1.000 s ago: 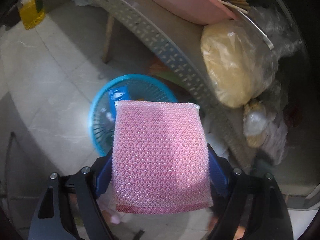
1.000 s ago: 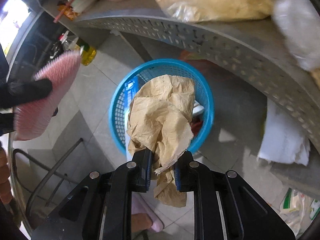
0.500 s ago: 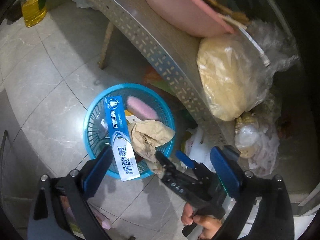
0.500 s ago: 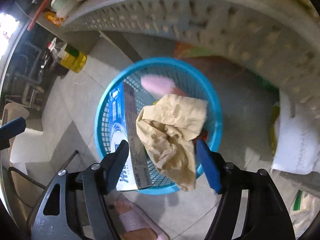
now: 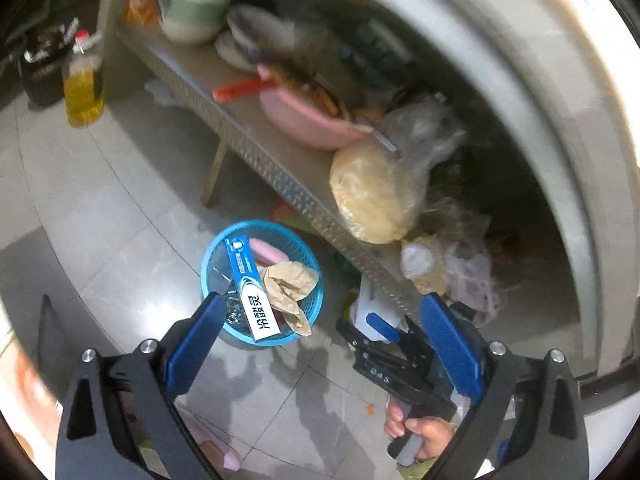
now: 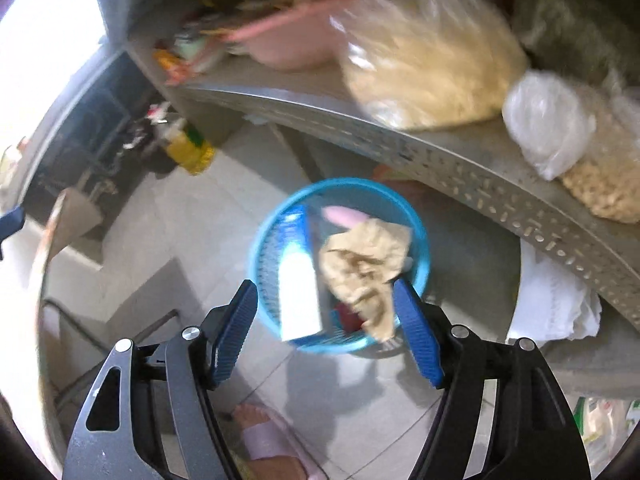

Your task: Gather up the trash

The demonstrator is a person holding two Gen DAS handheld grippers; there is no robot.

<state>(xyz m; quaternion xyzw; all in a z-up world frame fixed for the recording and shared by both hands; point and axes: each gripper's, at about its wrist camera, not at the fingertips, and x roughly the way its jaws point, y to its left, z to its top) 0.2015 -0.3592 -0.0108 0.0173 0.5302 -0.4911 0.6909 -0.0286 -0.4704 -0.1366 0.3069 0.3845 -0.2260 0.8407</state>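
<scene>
A blue mesh basket [image 5: 208, 264] stands on the tiled floor under a metal shelf. In it lie a pink sponge [image 5: 268, 250], crumpled brown paper [image 5: 290, 284] and a blue-and-white toothpaste box [image 5: 250, 288] leaning over the rim. My left gripper [image 5: 320, 300] hangs open and empty, high above the basket. In the right wrist view the basket [image 6: 420, 232] holds the same paper [image 6: 364, 264], sponge [image 6: 344, 216] and box [image 6: 298, 280]. My right gripper [image 6: 325, 288] is open above it, nothing between its pads. The right gripper [image 5: 376, 328] also shows low in the left wrist view, a hand [image 5: 420, 436] on its handle.
The perforated metal shelf [image 5: 280, 184] runs over the basket and carries a pink basin [image 5: 304, 120], bowls and a bag of pale yellow stuff [image 5: 372, 196]. An oil bottle [image 5: 82, 88] stands on the floor at the left. A slippered foot [image 6: 264, 432] is near the basket. White paper [image 6: 552, 300] lies under the shelf.
The left gripper let go of the pink sponge and the right gripper let go of the brown paper; both now lie in the basket. Both grippers opened and rose away from it.
</scene>
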